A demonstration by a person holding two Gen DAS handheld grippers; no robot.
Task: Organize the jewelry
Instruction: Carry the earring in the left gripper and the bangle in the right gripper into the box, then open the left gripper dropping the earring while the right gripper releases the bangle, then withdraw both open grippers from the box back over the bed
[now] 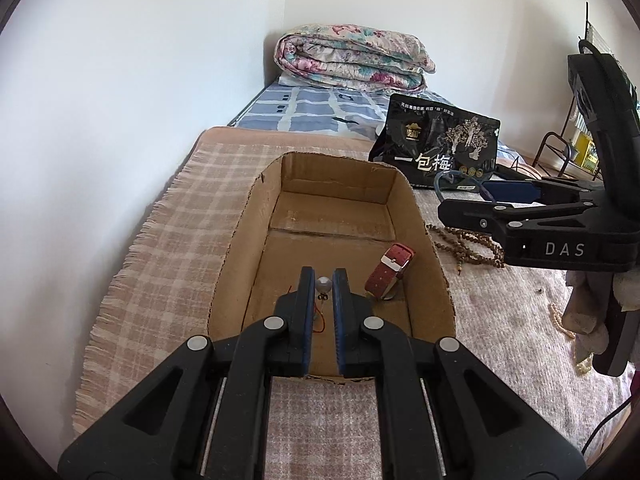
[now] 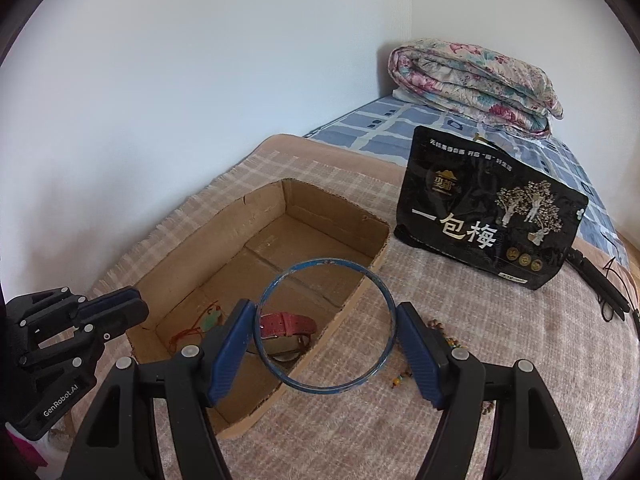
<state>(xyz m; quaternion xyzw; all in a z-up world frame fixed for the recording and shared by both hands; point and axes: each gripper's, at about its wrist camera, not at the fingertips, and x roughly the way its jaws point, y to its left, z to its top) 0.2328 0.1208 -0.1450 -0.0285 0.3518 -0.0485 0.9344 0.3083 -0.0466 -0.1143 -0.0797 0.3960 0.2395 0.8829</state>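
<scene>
An open cardboard box [image 1: 436, 276] [image 2: 352, 300] lies on the bed. My left gripper [image 1: 323, 285] is shut on a silver bead earring [image 1: 323, 284] over the box's near end. A red-strap watch [image 1: 390, 270] [image 2: 286, 324] and a green pendant on a red cord [image 2: 212, 320] lie inside. My right gripper [image 2: 326, 324] is shut on a blue bangle [image 2: 326, 264], held above the box's right rim. A brown bead necklace [image 1: 468, 246] lies on the blanket to the right of the box.
A black snack bag [image 1: 436, 144] [image 2: 492, 216] stands behind the box. A folded floral quilt [image 1: 352, 58] [image 2: 476, 80] lies at the bed's far end. The wall runs along the left. A pearl strand [image 1: 560, 320] lies at the right.
</scene>
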